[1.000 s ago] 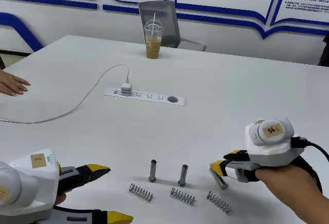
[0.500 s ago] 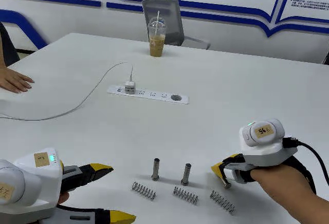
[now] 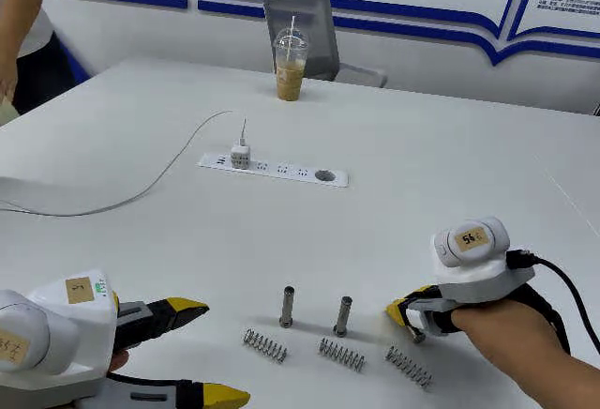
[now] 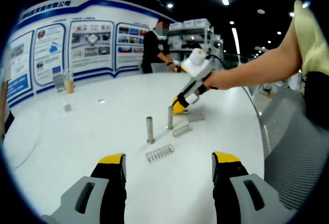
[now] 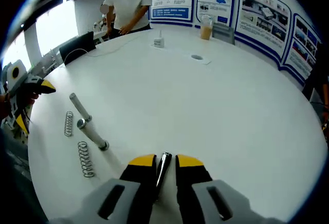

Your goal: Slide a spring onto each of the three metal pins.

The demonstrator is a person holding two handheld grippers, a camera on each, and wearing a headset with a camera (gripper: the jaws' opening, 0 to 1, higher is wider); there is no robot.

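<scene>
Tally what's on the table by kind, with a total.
Pins: 3, one held in the right gripper
Springs: 3
Cup: 1
Power strip: 1
Charger: 1
Total: 9

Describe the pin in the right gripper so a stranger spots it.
On the white table, near its front edge, two short grey metal pins stand upright behind a row of coiled steel springs. The third pin is just right of them, alone in being pinched in the yellow-tipped right gripper.
</scene>
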